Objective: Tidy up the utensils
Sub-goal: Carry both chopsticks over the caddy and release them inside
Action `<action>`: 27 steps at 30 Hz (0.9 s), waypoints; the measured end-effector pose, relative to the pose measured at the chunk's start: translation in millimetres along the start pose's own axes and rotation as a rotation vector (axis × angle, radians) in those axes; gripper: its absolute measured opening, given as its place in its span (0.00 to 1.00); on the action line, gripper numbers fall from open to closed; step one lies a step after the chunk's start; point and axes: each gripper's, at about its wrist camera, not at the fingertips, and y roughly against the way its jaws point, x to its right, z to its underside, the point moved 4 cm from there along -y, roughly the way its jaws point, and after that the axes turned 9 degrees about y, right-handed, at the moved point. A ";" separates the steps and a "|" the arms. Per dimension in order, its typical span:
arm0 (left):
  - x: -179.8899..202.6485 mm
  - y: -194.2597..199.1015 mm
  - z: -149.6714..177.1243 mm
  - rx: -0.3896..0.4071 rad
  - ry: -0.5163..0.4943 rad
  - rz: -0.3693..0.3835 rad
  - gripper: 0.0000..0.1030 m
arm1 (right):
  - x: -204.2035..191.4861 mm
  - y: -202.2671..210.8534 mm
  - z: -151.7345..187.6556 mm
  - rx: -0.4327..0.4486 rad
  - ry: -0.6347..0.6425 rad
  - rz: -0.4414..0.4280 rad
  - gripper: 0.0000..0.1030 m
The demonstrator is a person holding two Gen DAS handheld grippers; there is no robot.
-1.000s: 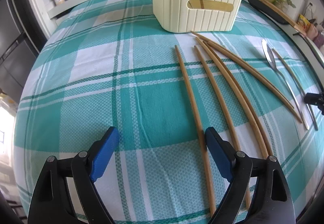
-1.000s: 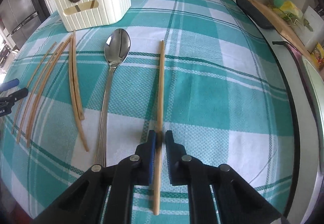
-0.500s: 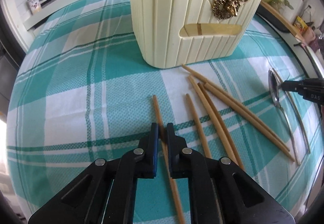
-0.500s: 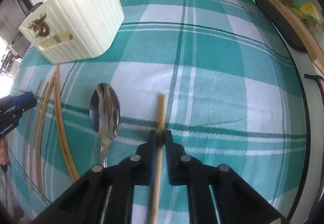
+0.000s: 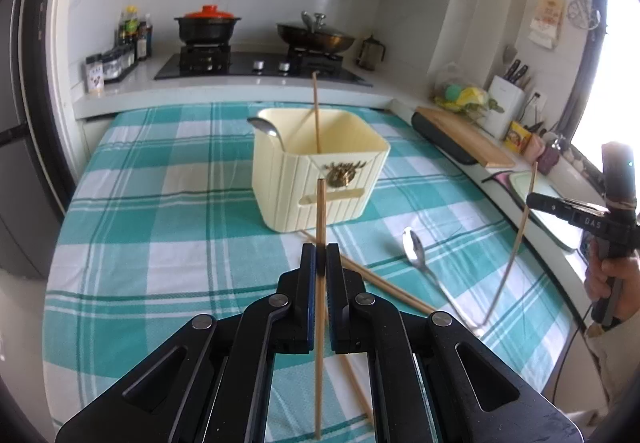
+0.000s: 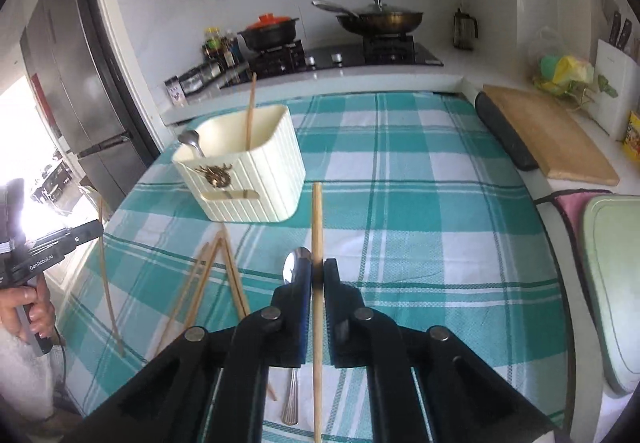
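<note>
My left gripper (image 5: 320, 249) is shut on a wooden chopstick (image 5: 320, 211), held upright above the checked tablecloth (image 5: 160, 235). My right gripper (image 6: 317, 263) is likewise shut on a second chopstick (image 6: 317, 219), also lifted. The cream ribbed holder (image 5: 292, 195) stands ahead with a spoon (image 5: 266, 129) and one chopstick (image 5: 315, 111) inside. Another spoon (image 5: 416, 255) and several loose chopsticks (image 6: 216, 267) lie on the cloth. Each gripper shows at the edge of the other's view, the right gripper (image 5: 536, 199) and the left gripper (image 6: 94, 231).
Behind the table runs a counter with a stove (image 5: 260, 63), a red-lidded pot (image 5: 208, 23) and a pan (image 5: 316, 37). A wooden cutting board (image 6: 548, 131) and a pale green tray (image 6: 612, 283) lie on the right. A fridge (image 6: 72, 83) stands on the left.
The left jaws closed on a chopstick that lay on the cloth. Both grippers then rose from the table, each with its chopstick, and tilted up so the stove and wall now show.
</note>
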 end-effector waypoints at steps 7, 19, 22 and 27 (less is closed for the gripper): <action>11.0 21.5 -9.6 0.036 -0.012 0.045 0.03 | -13.4 41.5 -10.1 0.128 0.010 0.006 0.06; 19.4 38.2 -19.0 0.054 0.031 0.116 0.03 | -14.9 62.3 -27.9 0.204 -0.005 -0.012 0.06; 21.7 40.5 -24.6 0.063 0.032 0.124 0.03 | -17.4 60.6 -36.7 0.208 0.001 -0.012 0.06; 26.1 46.7 -44.4 0.083 0.029 0.148 0.03 | -22.7 59.4 -55.8 0.223 0.010 -0.024 0.06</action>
